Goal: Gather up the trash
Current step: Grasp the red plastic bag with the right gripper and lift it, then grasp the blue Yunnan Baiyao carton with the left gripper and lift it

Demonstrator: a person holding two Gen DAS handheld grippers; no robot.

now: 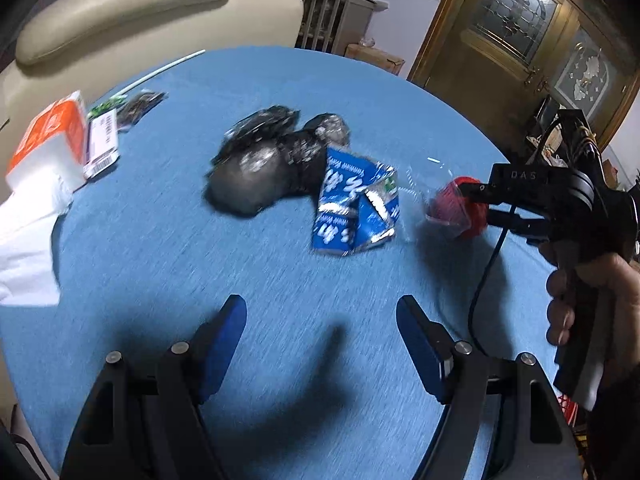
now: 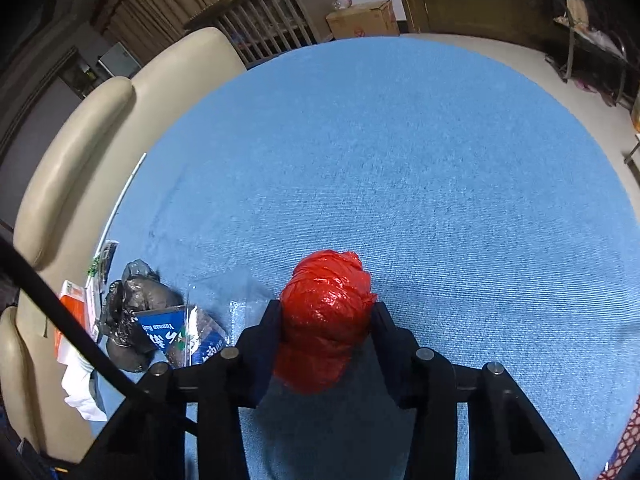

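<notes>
- The right gripper (image 2: 326, 314) is clamped on a crumpled red plastic bag (image 2: 326, 318), its 2 fingers pressing both sides of the wad.
- The red plastic bag sits at the table's (image 2: 440, 180) blue cloth; whether it touches the cloth or is lifted, I cannot tell.
- The left gripper (image 1: 320, 320) has its jaws apart with nothing between them, above bare blue cloth.
- A blue foil wrapper (image 1: 354, 208) lies beside a black plastic bag (image 1: 272, 160) mid-table, left of the red bag.
- White tissue and an orange pack (image 1: 48, 136) lie at the table's left edge.
</notes>
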